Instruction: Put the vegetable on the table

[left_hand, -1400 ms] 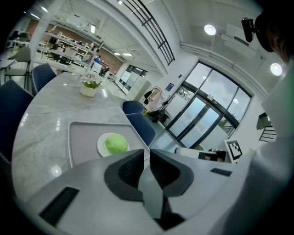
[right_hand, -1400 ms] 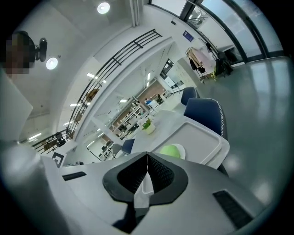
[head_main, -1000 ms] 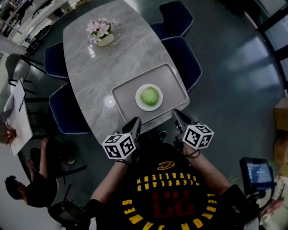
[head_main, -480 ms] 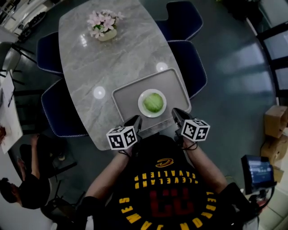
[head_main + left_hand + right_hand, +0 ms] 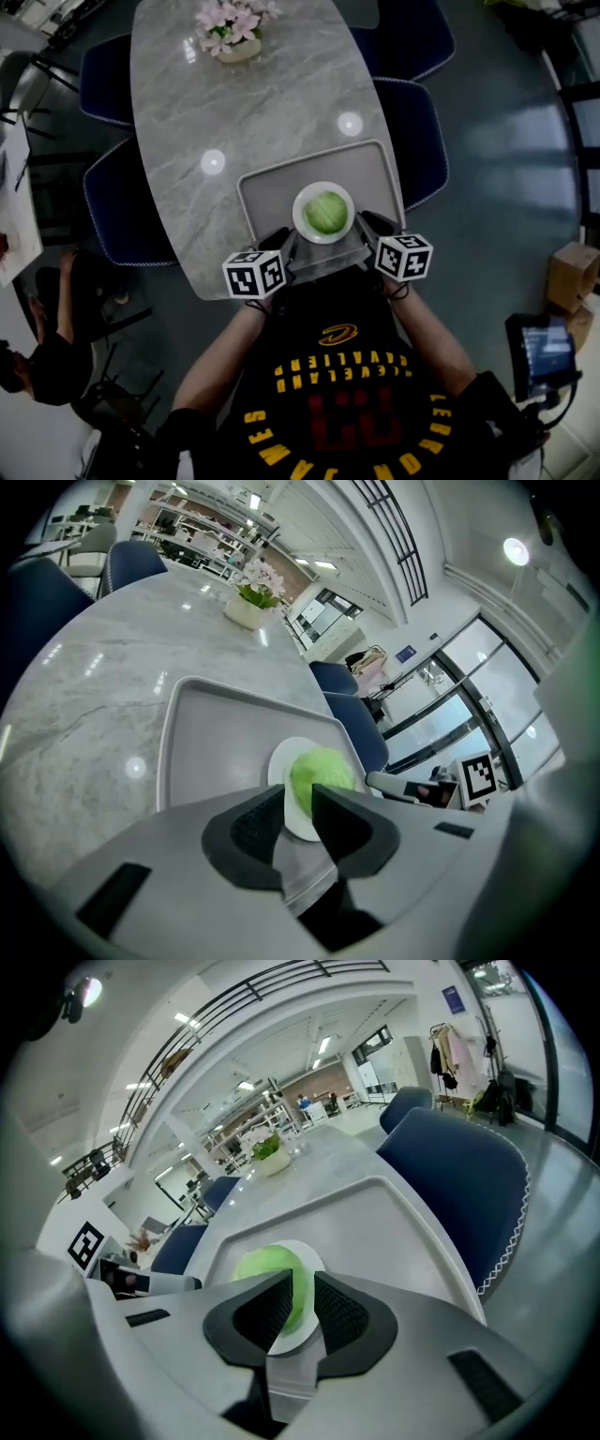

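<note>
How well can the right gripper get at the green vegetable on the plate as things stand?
Probably not at once. The right gripper seems shut on the near rim of the tray, so it must let go first. Beyond that, nothing stands between it and the vegetable on its plate.

Both move in: the left gripper [image 5: 281, 241] and right gripper [image 5: 368, 223] now sit farther forward on the tray [image 5: 267, 192] at its near rim, tighter beside the plate [image 5: 298, 218] carrying the cabbage [image 5: 325, 211].

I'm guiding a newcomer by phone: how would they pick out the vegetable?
Find the long grey marble table; at the end opposite the flower pot is a grey tray with one white plate. The vegetable is the round, pale green ball on that plate, the only green thing on the tray.
</note>
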